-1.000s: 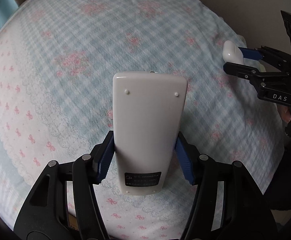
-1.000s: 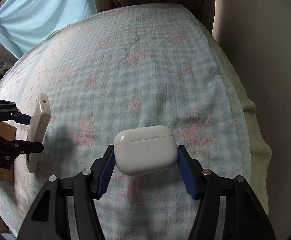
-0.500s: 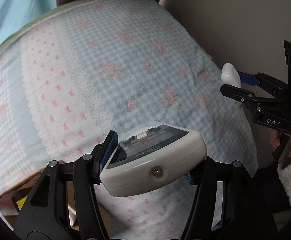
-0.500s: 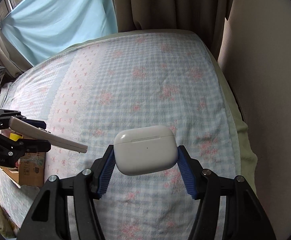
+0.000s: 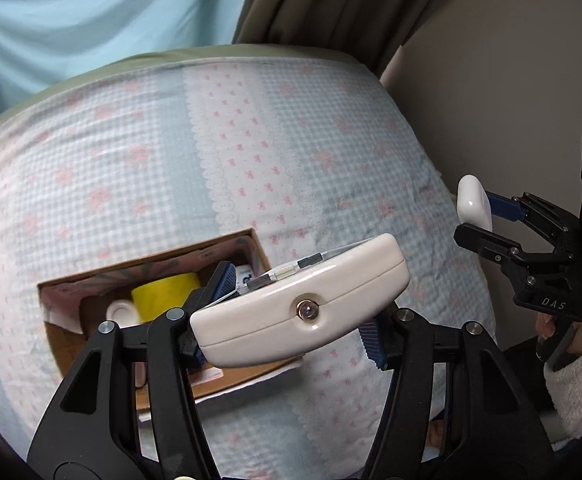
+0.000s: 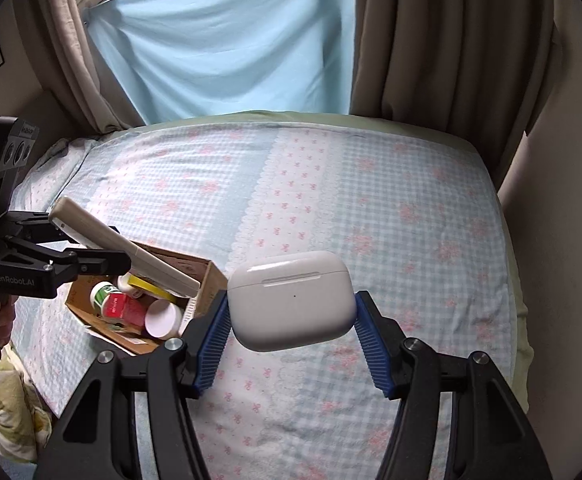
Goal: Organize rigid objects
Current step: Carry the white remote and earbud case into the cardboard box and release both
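My left gripper is shut on a white remote control, which points its end with the small bulb at the camera and hangs above the bed. Below it lies an open cardboard box on the bedcover. In the right wrist view the same remote slants over the box. My right gripper is shut on a white earbuds case, held upright above the cover to the right of the box. The left wrist view shows that case at the far right, above the bed's edge.
The box holds a yellow roll, a white-lidded jar, a green-capped bottle and a red packet. The blue checked bedcover spreads around it. Brown curtains and a pale blue sheet hang behind; a wall runs along the right.
Both grippers have risen from the bed with their objects. The remote has tipped from flat to end-on. The box, curtains and blue sheet have come into view.
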Motion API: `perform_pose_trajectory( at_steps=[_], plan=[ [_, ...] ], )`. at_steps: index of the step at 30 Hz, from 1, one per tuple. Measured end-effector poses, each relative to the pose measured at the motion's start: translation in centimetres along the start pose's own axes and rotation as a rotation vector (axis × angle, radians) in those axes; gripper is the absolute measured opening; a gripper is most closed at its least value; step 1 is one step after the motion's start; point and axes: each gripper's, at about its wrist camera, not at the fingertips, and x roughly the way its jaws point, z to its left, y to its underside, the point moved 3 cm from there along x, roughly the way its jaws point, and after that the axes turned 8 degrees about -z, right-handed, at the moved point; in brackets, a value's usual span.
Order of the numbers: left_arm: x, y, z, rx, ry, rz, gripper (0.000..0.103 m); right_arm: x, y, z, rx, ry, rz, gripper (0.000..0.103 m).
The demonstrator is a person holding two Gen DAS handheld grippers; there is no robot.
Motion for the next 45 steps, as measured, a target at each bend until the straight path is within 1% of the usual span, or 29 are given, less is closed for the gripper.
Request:
perform_pose_trajectory(
  at_steps=[5,8,13,18,21,25,32,39,42,43,44,45],
  plan=[
    [-4.5,2.4,5.7,-0.069,-0.052,-0.035,0.054,1.0,0.3,6.7,-0.001,-0.073,0.019,0.056],
    [-5.6,4.1,8.9,-0.096,-0.084,-0.040,0.054,2.0,0.8,10.0,0.000,-0.099,0.037,0.056],
    [-5.0,5.8,14.0,-0.159,-0.112,-0.030,0.054,4.6,2.0,13.9,0.019,-0.109,0.076,0.057],
    [-2.8,6.4,17.1,-0.197,-0.076,-0.031,0.054,7.2,3.6,15.4,0.058,-0.081,0.112,0.057],
    [-1.5,6.8,17.7,-0.195,-0.051,-0.026,0.054,9.1,4.7,16.0,0.067,-0.067,0.142,0.057],
    [-0.6,7.8,17.9,-0.165,-0.039,-0.002,0.054,11.7,6.2,16.1,0.071,-0.051,0.192,0.057],
    [0.9,9.3,18.0,-0.115,-0.032,0.057,0.054,14.0,7.3,16.9,0.038,-0.043,0.235,0.057],
    [2.8,9.5,18.4,-0.118,-0.012,0.089,0.054,16.2,7.7,17.3,-0.008,-0.020,0.263,0.057],
    [4.1,9.4,18.7,-0.135,0.012,0.132,0.054,17.4,8.4,17.2,-0.021,-0.018,0.295,0.057],
    [4.6,9.4,18.8,-0.136,0.016,0.147,0.058,17.8,8.6,17.2,-0.029,-0.016,0.303,0.057],
    [4.8,9.4,18.8,-0.137,0.027,0.151,0.064,18.3,9.0,17.3,-0.042,-0.015,0.314,0.057],
    [5.0,9.3,18.8,-0.138,0.035,0.152,0.088,18.7,9.3,17.5,-0.056,-0.012,0.325,0.057]
  ],
)
